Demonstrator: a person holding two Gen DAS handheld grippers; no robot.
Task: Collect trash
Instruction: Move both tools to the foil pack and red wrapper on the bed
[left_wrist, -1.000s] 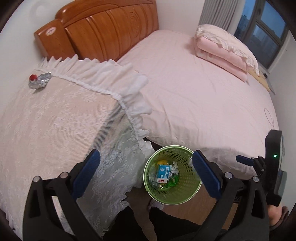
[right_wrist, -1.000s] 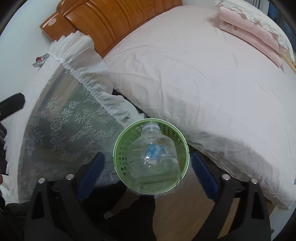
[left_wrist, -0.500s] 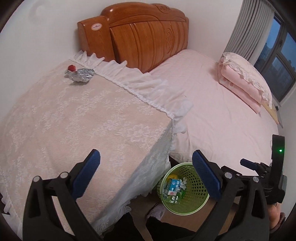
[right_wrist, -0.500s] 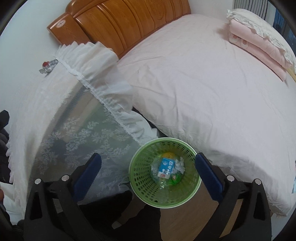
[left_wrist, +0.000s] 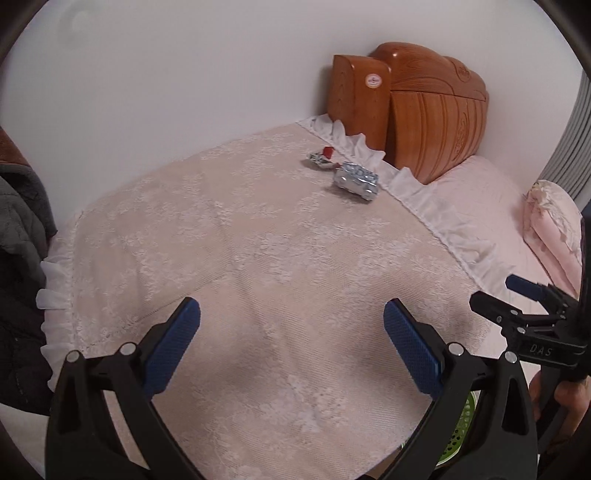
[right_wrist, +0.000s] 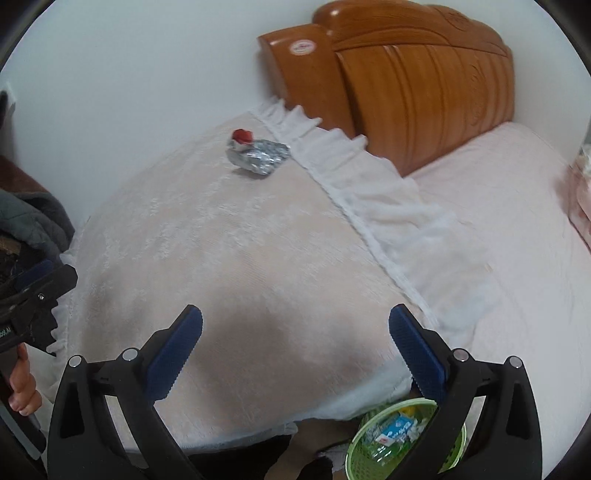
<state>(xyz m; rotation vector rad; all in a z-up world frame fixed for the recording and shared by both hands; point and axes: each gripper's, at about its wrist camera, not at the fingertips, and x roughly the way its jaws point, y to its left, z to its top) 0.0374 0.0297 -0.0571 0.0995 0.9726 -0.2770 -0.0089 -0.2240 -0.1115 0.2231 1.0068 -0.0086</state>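
Both my grippers empty: left gripper (left_wrist: 291, 332) jaws wide, right gripper (right_wrist: 295, 339) likewise, both over the near side of the table (left_wrist: 258, 258). Last trash I see is the foil wad (right_wrist: 264, 157), far side by the frill. Bin (right_wrist: 406, 439) sits near right, below. I reckon I'm between pickups; next: reach far, close on the foil.

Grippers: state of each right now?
Left gripper: open, holding nothing.
Right gripper: open, holding nothing.

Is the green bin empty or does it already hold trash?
Holds trash. In the right wrist view, the green bin contains a small blue-and-white carton among other wrappers. How full cannot be told.
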